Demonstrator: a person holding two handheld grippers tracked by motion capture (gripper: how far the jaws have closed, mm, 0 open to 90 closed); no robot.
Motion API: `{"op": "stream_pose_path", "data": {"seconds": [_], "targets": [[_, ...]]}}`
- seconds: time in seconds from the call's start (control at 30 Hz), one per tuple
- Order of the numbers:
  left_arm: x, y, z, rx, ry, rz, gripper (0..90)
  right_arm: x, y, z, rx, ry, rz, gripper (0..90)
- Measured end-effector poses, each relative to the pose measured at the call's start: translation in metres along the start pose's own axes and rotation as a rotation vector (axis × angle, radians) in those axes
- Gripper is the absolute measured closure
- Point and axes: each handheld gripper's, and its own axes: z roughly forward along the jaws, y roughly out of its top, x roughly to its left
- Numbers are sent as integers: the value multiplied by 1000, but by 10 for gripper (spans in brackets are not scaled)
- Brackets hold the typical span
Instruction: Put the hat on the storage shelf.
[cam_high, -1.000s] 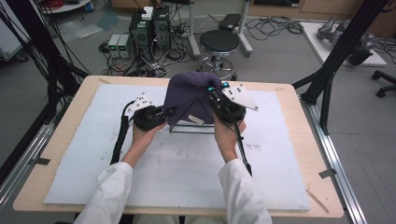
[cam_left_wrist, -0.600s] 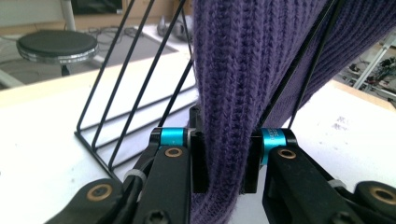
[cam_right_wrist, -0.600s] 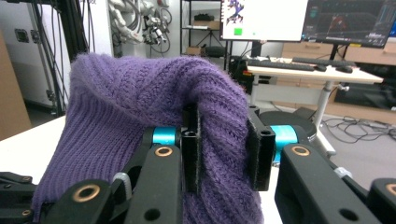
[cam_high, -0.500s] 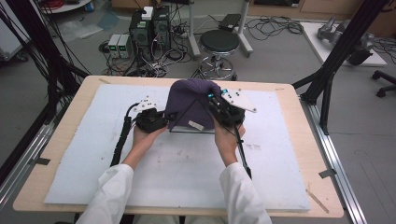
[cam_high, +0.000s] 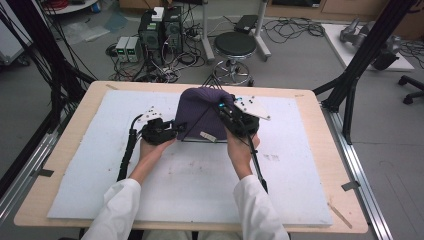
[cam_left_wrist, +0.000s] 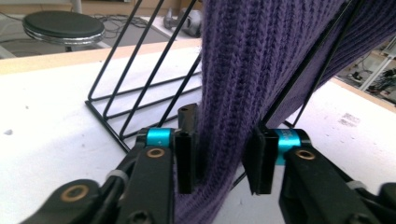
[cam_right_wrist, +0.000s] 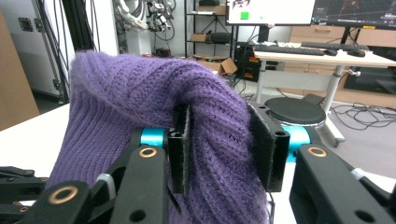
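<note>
- Looking down from the high view, the person's forearms come in from the near edge of the white table mat (cam_high: 190, 185), one gripper in each hand.
- Left gripper (cam_high: 172, 131): sits at the left lower edge of the purple knit hat (cam_high: 200, 112). In the left gripper view its jaws have just been opening; the hat's ribbed edge (cam_left_wrist: 233, 93) hangs between the pads, a sliver of gap showing on each side, so the hold looks let go rather than pressed.
- Right gripper (cam_high: 227, 112): higher, at the hat's right flank. In the right gripper view its jaws have also just been opening; a thick fold of knit (cam_right_wrist: 215, 140) bulges between them, touching the left pad, loose at the right one.
- Hat lies straight ahead of both grippers, draped over a black wire rack (cam_left_wrist: 140, 88) near the mat's far middle; crown up, opening down toward the mat.
- Both hands are about equally near; the left has the lower hem, the right the side.
- Judgement: the hat seems seated on the rack, so backing each gripper out along its own jaws should clear the knit without dragging it.
- Farther off: a round stool (cam_high: 235, 45) beyond the table.
</note>
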Motion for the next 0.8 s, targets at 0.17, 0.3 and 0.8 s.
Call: {"op": "stream_pose_path", "data": {"seconds": [0.17,0.3,0.8], "targets": [[-1,0,1,-11,-25,5,579,-4,-1,1,26,8,21,380],[-2,0,-1,-27,-31,9,553,-11,-1,0,38,32,74,286],[-7,5,-27,-132,90,58,206,-26,1,-12,9,21,97,111]]}}
